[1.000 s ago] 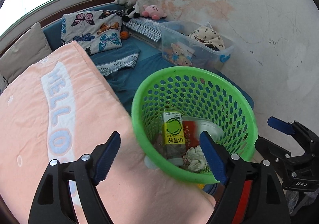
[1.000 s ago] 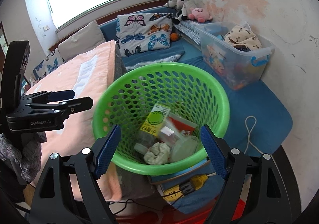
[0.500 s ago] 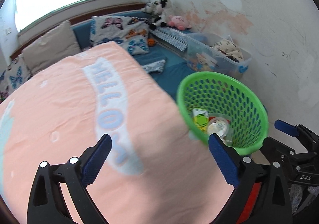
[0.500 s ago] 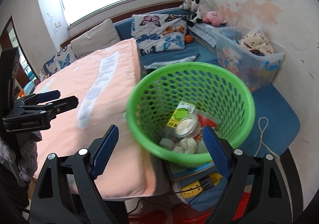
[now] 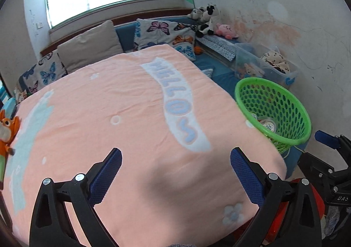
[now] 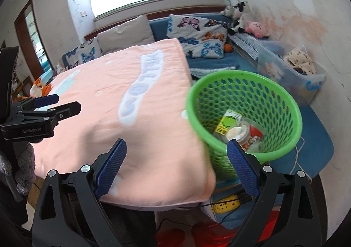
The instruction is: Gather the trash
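A green perforated basket (image 6: 243,102) stands beside the pink-covered table and holds trash: a yellow-green drink carton (image 6: 227,123), a round clear lid (image 6: 238,130) and a red wrapper (image 6: 255,135). It also shows in the left wrist view (image 5: 274,106) at the right. My left gripper (image 5: 175,172) is open and empty over the pink blanket (image 5: 131,126). My right gripper (image 6: 175,159) is open and empty, above the blanket's corner and left of the basket. The left gripper (image 6: 47,104) also shows at the left of the right wrist view.
An orange plush toy (image 5: 7,130) lies at the blanket's left edge. A clear storage bin (image 6: 291,71) with toys stands behind the basket on a blue mat (image 6: 316,143). Butterfly cushions (image 5: 166,34) and plush toys (image 5: 206,18) line the window bench. A yellow power strip (image 6: 228,202) lies on the floor.
Both grippers have pulled back and swung left, away from the basket and over the pink blanket. The basket now sits to the right in both views. Both stay open.
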Demonstrator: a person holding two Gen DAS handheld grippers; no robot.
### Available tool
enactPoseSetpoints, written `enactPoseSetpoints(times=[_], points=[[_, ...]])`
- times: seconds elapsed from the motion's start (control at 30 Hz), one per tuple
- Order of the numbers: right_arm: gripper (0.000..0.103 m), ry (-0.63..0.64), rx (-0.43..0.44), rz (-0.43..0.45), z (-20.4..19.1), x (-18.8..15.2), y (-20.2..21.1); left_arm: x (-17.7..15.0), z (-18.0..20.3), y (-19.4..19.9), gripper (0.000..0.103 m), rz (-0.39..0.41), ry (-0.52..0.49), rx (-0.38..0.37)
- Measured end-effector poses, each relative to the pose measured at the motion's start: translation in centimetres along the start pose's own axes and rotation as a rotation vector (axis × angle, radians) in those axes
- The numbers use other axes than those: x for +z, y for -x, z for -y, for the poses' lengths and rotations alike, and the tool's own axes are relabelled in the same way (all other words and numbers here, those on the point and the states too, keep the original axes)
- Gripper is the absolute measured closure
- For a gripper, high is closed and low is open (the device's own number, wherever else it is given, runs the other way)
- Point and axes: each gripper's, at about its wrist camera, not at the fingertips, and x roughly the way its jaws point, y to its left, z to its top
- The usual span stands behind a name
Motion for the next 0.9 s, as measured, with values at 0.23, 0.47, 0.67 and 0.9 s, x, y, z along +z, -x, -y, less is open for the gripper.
enactPoseSetpoints(times=[0.23,0.47,0.67,0.9], points=[[0.008,0.045,0.009,0.01,-2.7,-0.6,0.3,-2.1,-2.7,2.3,0.007,0.033,0.054,0.058],[0.007,0.049,0.027,0.011,-3.8,-0.9,0.3,-3.7,-4.1,3.3,0.007,0.049,0.093,0.116],[0.005,0.061,0.018,0.03,-4.7,-1.0,0.8,-4.5,-4.7,4.1,0.007,0.066,0.124,0.121],[0.005,0.069,0.026,0.045,-5.4,-1.2,1.1,-5.1,-4.7,4.9,0.007,0.093,0.127,0.138]])
